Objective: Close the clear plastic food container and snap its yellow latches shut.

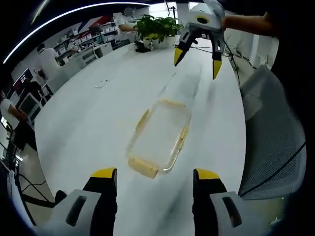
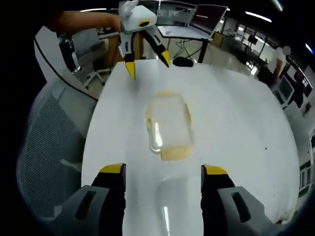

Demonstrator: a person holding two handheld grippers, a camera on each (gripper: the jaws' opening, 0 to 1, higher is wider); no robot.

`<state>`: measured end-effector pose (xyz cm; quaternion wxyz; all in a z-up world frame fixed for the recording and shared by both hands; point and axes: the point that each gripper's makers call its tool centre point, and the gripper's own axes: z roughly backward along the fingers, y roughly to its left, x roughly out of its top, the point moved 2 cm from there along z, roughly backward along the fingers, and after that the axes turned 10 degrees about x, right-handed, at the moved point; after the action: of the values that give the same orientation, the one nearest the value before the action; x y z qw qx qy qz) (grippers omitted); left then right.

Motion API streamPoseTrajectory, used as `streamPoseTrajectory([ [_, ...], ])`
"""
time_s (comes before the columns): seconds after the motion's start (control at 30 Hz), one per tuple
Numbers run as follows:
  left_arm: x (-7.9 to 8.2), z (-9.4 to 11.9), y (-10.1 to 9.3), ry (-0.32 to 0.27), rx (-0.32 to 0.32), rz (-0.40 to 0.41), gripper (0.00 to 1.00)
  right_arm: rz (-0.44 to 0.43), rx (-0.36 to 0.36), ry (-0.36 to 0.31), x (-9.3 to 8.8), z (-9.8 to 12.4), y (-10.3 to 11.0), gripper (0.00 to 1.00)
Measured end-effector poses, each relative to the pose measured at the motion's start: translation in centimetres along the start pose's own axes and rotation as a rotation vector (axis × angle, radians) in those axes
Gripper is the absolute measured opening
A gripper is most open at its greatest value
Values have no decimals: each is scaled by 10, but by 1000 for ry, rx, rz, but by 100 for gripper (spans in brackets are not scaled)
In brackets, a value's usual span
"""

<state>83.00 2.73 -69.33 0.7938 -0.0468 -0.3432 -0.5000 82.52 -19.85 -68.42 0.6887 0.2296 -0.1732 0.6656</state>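
The clear plastic container (image 1: pixel 160 137) with yellow latches on its rim lies on the white table (image 1: pixel 88 123), just beyond my left gripper (image 1: pixel 155 174), which is open and empty. My right gripper (image 1: pixel 197 63) hovers open above the table past the container's far end. In the right gripper view the container (image 2: pixel 169 125) lies ahead of my open right gripper (image 2: pixel 163 170), and the left gripper (image 2: pixel 147 65) hangs open beyond it. A faint clear shape (image 2: pixel 167 209), perhaps the lid, lies between the right jaws, also faint as a clear shape (image 1: pixel 186 83) in the left gripper view.
A grey mesh chair (image 1: pixel 275 147) stands at the table's side, seen also as the chair (image 2: pixel 54 147). Potted plants (image 1: pixel 157 27) sit at the table's far end. Desks with a monitor (image 2: pixel 209 12) and people stand around the room.
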Motion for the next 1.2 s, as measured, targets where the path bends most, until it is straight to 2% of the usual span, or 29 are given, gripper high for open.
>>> streamPoseTrajectory([
  [0.63, -13, -31, 7, 37, -52, -126, 46, 61, 27, 59, 3, -37, -20, 52],
  [0.73, -16, -36, 9, 48, -57, -144, 43, 74, 27, 84, 1, -45, -24, 50],
  [1.0, -18, -48, 13, 62, -63, -159, 42, 98, 13, 161, -7, -61, -33, 47],
  [1.1, -19, -52, 14, 66, -74, -164, 41, 101, 30, 192, -9, -67, -34, 46],
  [1.17, -21, -54, 13, 75, -84, -178, 40, 112, 30, 193, -9, -70, -35, 46],
  [1.2, -22, -56, 13, 78, -89, -212, 39, 113, 33, 199, -8, -71, -36, 46],
])
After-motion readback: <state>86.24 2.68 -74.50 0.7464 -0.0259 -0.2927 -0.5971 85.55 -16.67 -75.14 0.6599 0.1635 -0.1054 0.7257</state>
